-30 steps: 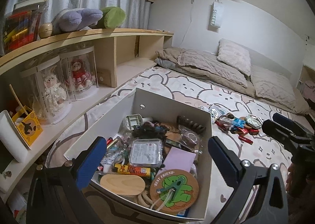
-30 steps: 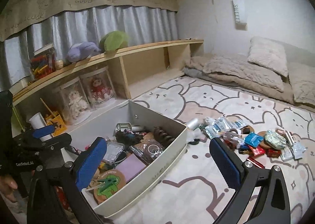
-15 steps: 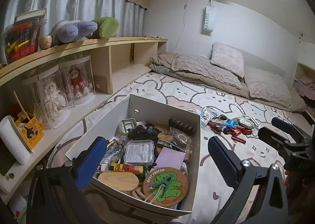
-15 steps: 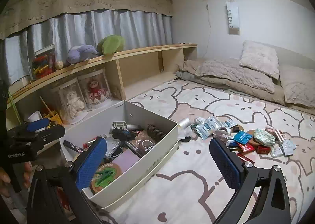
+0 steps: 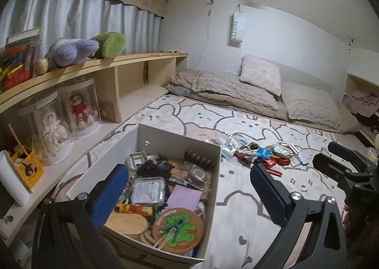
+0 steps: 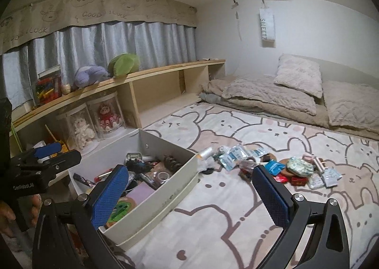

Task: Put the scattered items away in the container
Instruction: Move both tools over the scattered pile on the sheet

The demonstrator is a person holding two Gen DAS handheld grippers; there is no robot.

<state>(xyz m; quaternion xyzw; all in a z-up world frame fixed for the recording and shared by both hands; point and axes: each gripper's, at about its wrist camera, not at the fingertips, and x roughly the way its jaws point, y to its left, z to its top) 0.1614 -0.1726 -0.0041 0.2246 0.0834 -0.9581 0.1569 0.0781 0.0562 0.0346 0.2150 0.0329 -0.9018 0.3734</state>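
A: Where does the box (image 6: 151, 200) sit?
B: Lower left of the right wrist view, on the bed sheet (image 6: 236, 221), already crowded with small things. The loose packets (image 6: 279, 169) lie in a heap at centre right, well apart from it.
A: And the grippers?
B: The right gripper (image 6: 189, 195) is spread wide and empty, aimed between box and heap. The left gripper (image 5: 187, 195), also wide and empty, hangs over the box, probably waiting while the other one fetches.
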